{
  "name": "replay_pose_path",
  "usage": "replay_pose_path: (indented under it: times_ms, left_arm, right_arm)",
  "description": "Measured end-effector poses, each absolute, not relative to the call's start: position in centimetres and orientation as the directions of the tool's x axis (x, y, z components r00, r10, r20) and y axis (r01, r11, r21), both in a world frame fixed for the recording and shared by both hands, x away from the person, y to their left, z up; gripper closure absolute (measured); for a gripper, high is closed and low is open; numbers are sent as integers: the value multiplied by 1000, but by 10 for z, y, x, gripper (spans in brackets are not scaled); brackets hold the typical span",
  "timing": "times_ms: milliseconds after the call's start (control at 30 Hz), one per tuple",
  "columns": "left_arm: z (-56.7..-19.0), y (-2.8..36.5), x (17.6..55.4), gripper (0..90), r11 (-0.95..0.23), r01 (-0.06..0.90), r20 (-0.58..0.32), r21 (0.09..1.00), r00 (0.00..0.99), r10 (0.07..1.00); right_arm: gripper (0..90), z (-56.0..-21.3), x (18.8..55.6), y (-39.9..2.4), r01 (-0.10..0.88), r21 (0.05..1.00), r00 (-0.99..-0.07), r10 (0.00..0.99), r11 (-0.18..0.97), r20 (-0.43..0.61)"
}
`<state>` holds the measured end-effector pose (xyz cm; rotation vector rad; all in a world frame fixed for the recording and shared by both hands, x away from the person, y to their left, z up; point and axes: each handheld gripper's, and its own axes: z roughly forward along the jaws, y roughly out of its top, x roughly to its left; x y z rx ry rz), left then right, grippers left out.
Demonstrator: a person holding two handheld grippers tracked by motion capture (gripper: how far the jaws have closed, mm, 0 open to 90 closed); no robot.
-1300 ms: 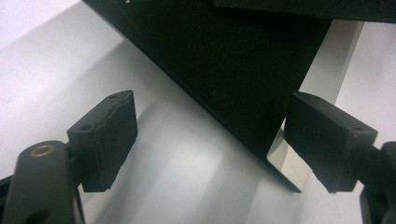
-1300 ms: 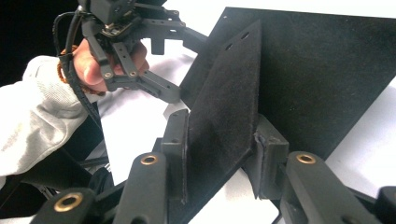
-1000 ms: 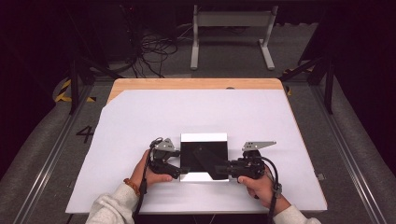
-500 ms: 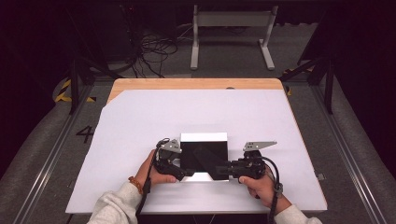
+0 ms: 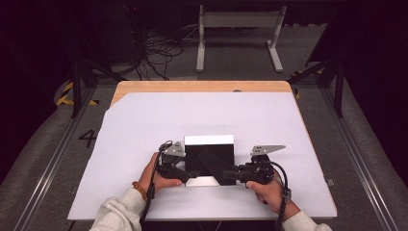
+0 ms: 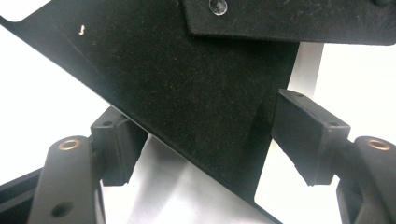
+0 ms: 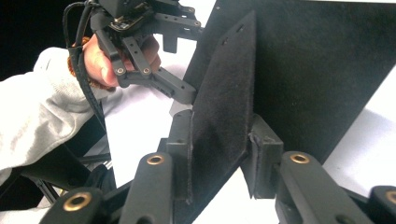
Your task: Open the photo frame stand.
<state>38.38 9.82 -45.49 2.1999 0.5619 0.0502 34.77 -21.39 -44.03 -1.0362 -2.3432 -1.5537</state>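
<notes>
A black felt piece [image 5: 209, 161] with a white far edge lies near the front of the white table sheet [image 5: 144, 134]. My left gripper [image 5: 190, 173] reaches in from its left side. In the left gripper view the felt panel [image 6: 187, 93] runs between the jaws of that gripper [image 6: 212, 144]; they have just been closing, and the pads [image 6: 308, 135] stand off the felt. My right gripper [image 5: 226, 174] comes in from the right. It [image 7: 222, 144] is shut on an upright felt flap [image 7: 224, 93], having closed a little further. The left gripper [image 7: 177, 70] shows beyond it.
A snap stud [image 6: 218, 5] sits on a second felt flap at the top. The wooden tabletop [image 5: 202, 86] shows past the sheet's far edge. Cables [image 5: 159, 48] and a white stand [image 5: 235, 19] are on the floor behind. Rails run along both table sides.
The left gripper has edged rightward onto the felt's left edge. A felt flap now slants across the black piece. The right hand has kept still.
</notes>
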Motion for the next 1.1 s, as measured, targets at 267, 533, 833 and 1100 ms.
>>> replay_pose_path:
  times_ms: [267, 533, 833, 1100]
  left_arm:
    - [-451, 98, 385, 376, -505, 367, -127, 781, 885, 447]
    - [-453, 96, 386, 314, -504, 376, -140, 778, 885, 444]
    - [-454, 98, 388, 385, -485, 391, -164, 782, 880, 446]
    - [-448, 103, 388, 464, -471, 381, -155, 795, 880, 450]
  right_arm:
    - [723, -436, 350, -215, 609, 765, -749, 469, 209, 468]
    - [725, -434, 347, -213, 590, 779, -762, 465, 214, 450]
    - [722, -435, 347, -214, 586, 780, -766, 467, 221, 443]
    - [725, -434, 347, -214, 567, 791, -776, 473, 232, 417]
